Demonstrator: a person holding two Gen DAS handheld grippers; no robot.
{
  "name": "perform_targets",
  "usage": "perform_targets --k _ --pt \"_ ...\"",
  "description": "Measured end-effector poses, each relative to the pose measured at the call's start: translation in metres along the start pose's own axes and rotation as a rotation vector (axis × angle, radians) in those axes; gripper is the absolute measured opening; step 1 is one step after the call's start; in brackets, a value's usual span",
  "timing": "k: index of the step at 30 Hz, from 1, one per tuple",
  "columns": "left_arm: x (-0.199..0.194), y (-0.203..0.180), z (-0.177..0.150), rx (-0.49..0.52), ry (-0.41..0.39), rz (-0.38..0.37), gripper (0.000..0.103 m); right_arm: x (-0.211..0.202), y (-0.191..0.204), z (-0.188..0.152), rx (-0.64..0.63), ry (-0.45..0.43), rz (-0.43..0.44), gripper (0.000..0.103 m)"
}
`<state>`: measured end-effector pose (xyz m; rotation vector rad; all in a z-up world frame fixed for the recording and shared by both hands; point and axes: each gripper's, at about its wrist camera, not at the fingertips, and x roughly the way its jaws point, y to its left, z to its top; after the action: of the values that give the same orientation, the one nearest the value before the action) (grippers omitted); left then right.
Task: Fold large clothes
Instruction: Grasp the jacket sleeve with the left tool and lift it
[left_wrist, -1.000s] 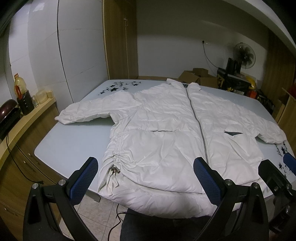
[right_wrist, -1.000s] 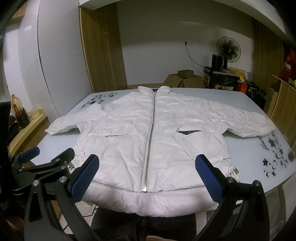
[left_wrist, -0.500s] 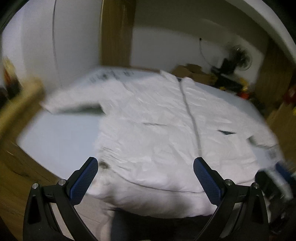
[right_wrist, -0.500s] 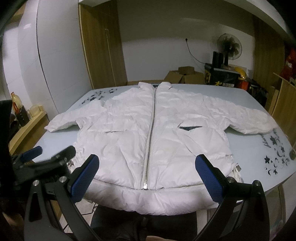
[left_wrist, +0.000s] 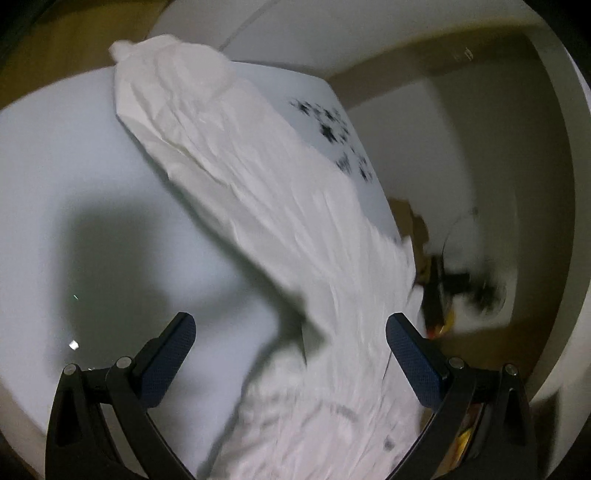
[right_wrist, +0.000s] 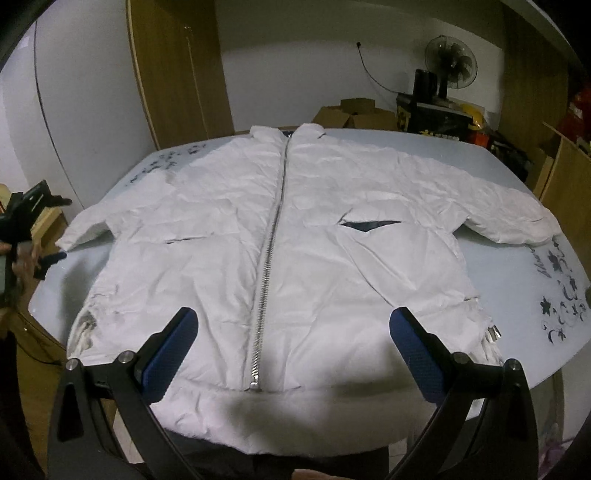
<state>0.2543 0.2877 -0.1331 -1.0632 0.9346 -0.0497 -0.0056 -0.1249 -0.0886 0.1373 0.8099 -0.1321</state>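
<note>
A large white puffer jacket lies face up on the pale blue table, zipped, collar at the far side, both sleeves spread out. Its hem hangs over the near edge. My right gripper hovers open above the hem, either side of the zipper's lower end. In the left wrist view the jacket's left sleeve runs diagonally from its cuff at top left down to the body. My left gripper is open above the table beside that sleeve's armpit, holding nothing. The left wrist view is blurred and tilted.
Black flower decals mark the table at the far left corner and the right edge. Cardboard boxes, a black case and a standing fan sit behind the table. A wooden counter stands at the left.
My left gripper has swung fast to the left and turned, now looking along the left sleeve instead of across the whole jacket. My right gripper has edged slightly forward over the hem.
</note>
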Motion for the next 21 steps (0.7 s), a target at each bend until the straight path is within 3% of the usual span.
perform_targets --k 8,17,21 --pt "0.037 0.036 0.066 -0.143 -0.025 -0.001 0.103 0.029 -0.011 0.004 0.029 0.067 -0.014 0.103" --pt "0.061 0.047 0.096 -0.197 -0.053 -0.038 0.102 0.047 -0.012 0.007 0.037 0.104 -0.021 0.103" --pt "0.059 0.053 0.107 -0.242 -0.119 -0.052 0.101 0.051 -0.010 0.009 0.030 0.113 -0.021 0.103"
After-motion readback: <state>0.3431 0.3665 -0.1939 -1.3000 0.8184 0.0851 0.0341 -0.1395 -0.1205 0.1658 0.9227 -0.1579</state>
